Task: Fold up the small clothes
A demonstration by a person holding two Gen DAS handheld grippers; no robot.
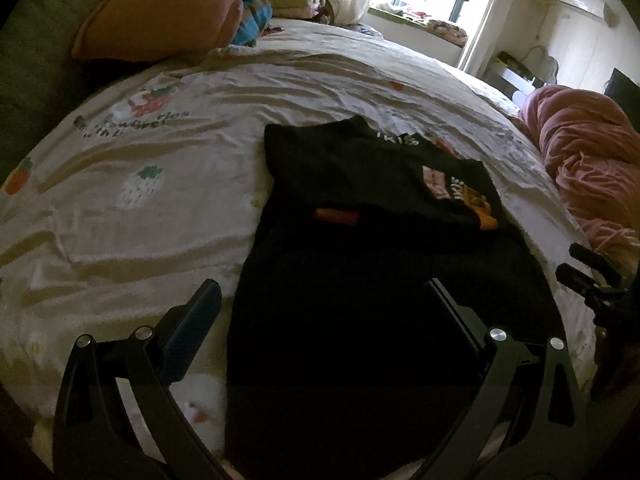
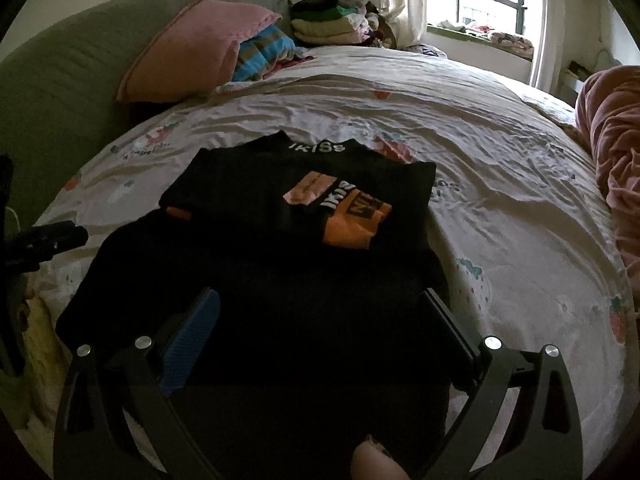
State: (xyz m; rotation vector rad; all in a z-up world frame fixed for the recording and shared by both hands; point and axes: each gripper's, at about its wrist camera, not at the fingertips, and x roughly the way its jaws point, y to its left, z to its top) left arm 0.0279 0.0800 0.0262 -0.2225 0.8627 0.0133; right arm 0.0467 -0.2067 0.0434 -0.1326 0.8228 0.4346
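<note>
On strawberry-print bed: black printed cotton top, part-folded. Both grippers, left and right, fingers spread, gripping nothing. Risk: one-sided lift undoing folds.

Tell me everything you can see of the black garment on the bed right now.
The black garment lies flat on the strawberry-print bedsheet, soft knit by its look. Its far part is folded over the near part, showing a collar with white lettering, an orange and pink sleeve end lying on top, and a small orange patch at the left edge. Both claws, left and right, hang open above its near end; contact cannot be told.
</note>
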